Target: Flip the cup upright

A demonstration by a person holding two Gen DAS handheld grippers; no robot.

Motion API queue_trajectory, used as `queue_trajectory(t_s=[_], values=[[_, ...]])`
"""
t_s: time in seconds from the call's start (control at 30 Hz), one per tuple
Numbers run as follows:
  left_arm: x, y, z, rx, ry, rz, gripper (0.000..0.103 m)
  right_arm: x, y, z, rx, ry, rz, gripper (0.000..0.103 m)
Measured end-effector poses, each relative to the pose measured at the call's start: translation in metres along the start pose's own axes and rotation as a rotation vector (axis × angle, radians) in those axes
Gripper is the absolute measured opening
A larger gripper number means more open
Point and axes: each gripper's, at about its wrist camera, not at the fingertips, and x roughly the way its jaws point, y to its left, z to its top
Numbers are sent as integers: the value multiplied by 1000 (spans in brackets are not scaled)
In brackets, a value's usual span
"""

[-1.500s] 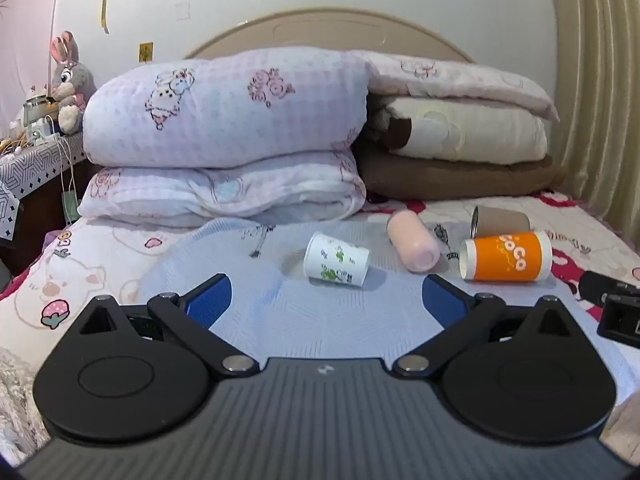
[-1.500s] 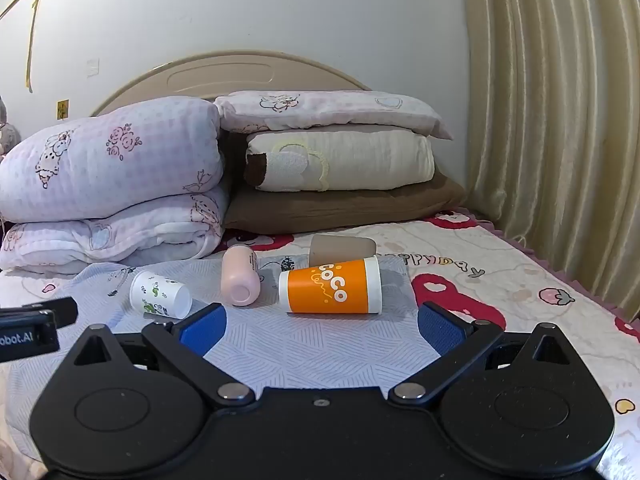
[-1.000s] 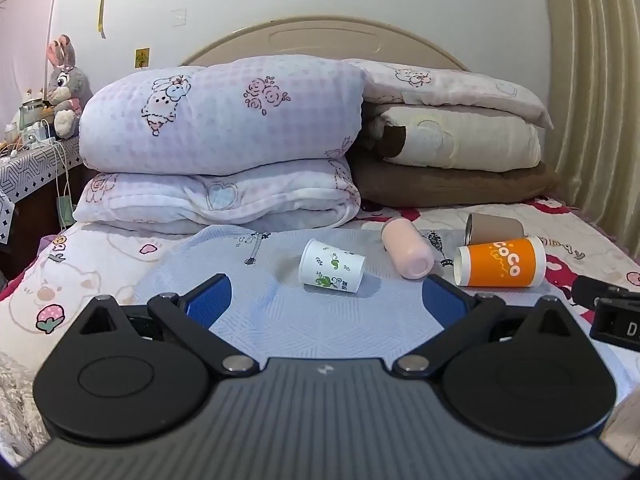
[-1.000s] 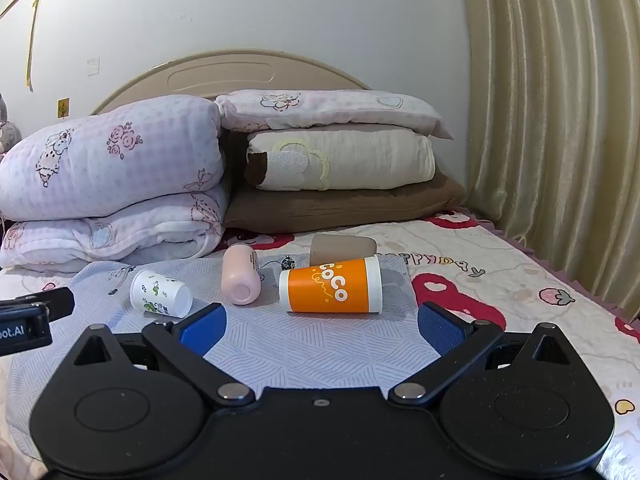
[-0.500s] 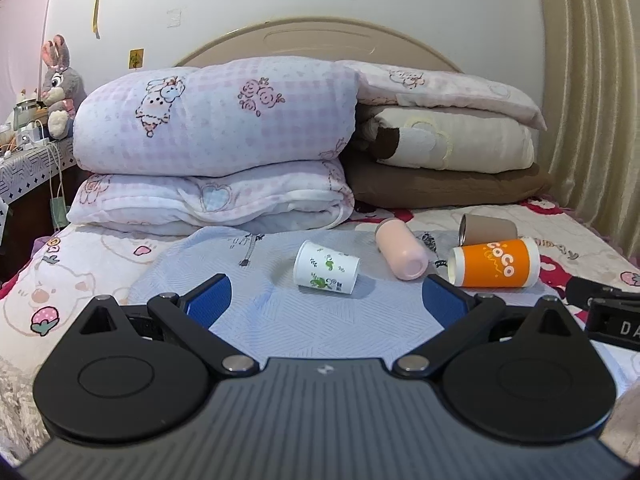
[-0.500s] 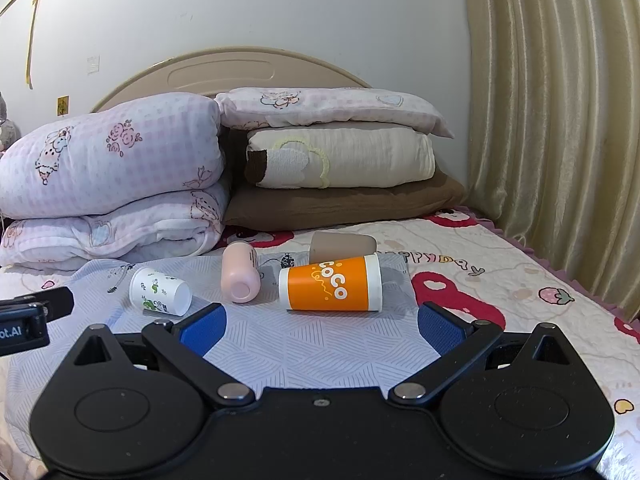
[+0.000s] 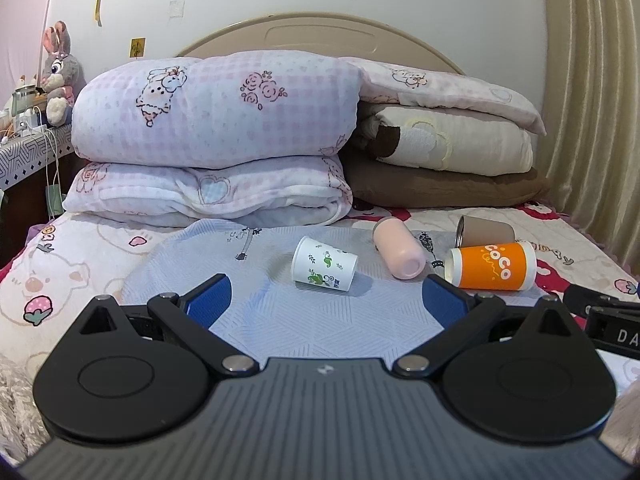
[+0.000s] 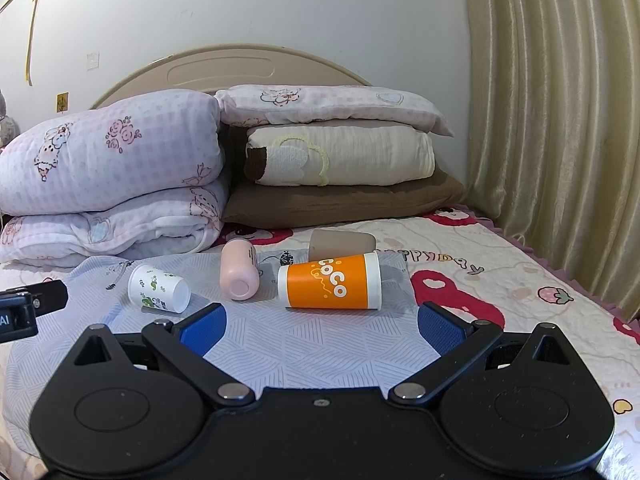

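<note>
Currently: four cups lie on their sides on the bed; both grippers are spread apart and hold nothing.

Left to right on the pale blue mat (image 7: 320, 320): white cup (image 7: 324, 264) with green print, pink cup (image 7: 399, 253), orange cup (image 7: 491, 266), with the brown cup (image 7: 485, 230) just behind the orange one. The left gripper (image 7: 325, 297) sits short of the white cup; the right gripper (image 8: 320, 323) sits short of the orange cup (image 8: 330, 286). Only the left wrist view shows the toy rabbit (image 7: 59, 72) and side table (image 7: 28, 152) at far left, and the brown cup's open mouth. Only the right wrist view shows the pink cup's (image 8: 239, 274) flat base and the full curtain (image 8: 560, 120). Each view catches the other gripper at its edge.
</note>
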Motion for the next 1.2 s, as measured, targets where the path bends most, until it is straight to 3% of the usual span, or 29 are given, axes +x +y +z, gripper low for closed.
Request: queue_trajectory(t_s=[1.2], values=[[2, 8, -9, 2, -10, 9, 103, 1, -3, -4, -10, 20, -4, 103]])
